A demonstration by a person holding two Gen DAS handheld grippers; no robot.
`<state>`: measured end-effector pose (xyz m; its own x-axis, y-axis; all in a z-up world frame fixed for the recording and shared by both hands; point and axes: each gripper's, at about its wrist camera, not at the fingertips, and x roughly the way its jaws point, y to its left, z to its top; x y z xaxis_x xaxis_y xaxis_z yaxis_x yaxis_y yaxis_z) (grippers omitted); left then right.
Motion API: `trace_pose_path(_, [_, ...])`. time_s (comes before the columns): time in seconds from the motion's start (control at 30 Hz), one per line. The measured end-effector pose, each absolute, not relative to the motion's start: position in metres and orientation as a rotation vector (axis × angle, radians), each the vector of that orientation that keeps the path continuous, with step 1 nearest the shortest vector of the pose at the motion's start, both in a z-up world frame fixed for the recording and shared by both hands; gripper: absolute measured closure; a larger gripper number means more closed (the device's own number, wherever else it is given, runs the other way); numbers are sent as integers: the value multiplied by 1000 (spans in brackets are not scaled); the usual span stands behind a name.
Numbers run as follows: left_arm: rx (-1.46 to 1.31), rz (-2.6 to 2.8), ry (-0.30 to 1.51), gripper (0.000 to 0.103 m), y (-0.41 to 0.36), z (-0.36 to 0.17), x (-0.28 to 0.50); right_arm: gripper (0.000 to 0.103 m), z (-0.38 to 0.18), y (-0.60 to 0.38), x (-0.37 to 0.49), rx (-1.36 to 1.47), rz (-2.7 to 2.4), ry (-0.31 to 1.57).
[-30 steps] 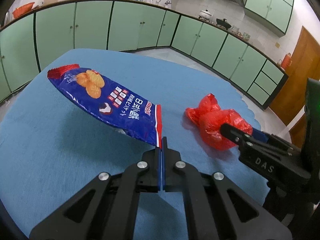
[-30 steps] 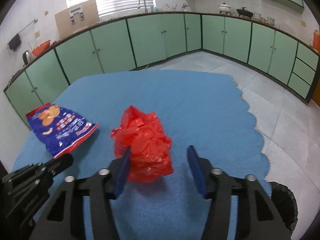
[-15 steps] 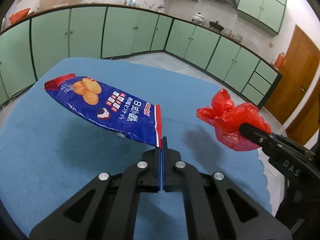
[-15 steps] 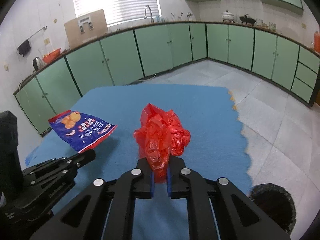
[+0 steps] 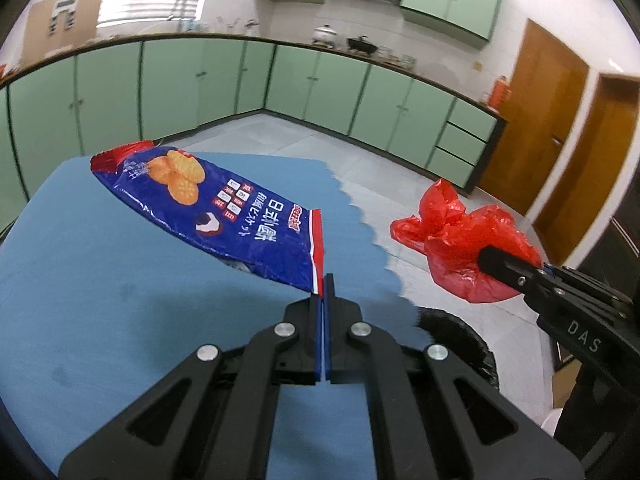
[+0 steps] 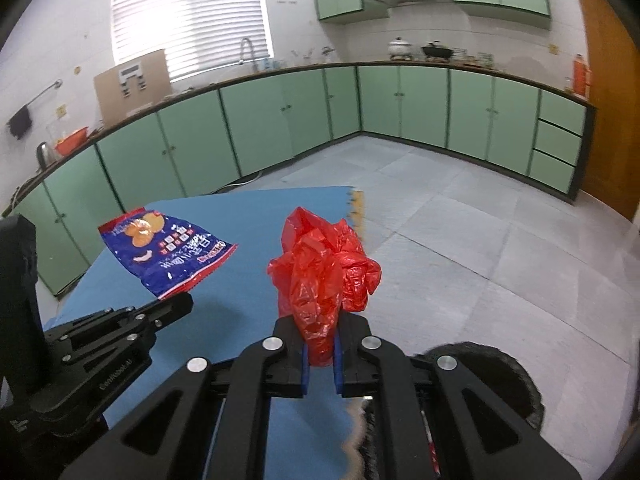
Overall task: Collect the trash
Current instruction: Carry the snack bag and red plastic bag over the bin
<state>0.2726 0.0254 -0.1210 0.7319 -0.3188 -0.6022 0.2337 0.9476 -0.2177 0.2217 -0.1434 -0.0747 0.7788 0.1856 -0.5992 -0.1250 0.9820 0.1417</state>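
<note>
Both grippers clenched – left gripper (image 5: 323,282) pinched snack bag (image 5: 208,208) edge, right gripper (image 6: 320,344) gripped red plastic bag (image 6: 324,276) – above blue table (image 5: 100,300)

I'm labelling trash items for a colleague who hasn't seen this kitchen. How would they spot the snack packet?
Start at the blue table. Held in the air above it, pinched by one corner in the left gripper, is the snack packet. It is flat, dark blue with red ends and pictured biscuits, unlike the crumpled red plastic bag beside it.
</note>
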Motion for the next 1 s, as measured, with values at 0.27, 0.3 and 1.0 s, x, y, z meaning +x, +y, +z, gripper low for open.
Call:
trace_pose_path(0.27, [-73, -404, 685, 103, -31, -119, 255, 94, -76, -195, 188, 129, 67, 650])
trace_pose_path(0.3, [-64, -419, 687, 103, -38, -120, 253, 94, -77, -202, 184, 133, 55, 649])
trace_pose_path(1.0, [29, -658, 748, 103, -153, -151, 226, 95, -96, -299, 143, 204, -149, 670])
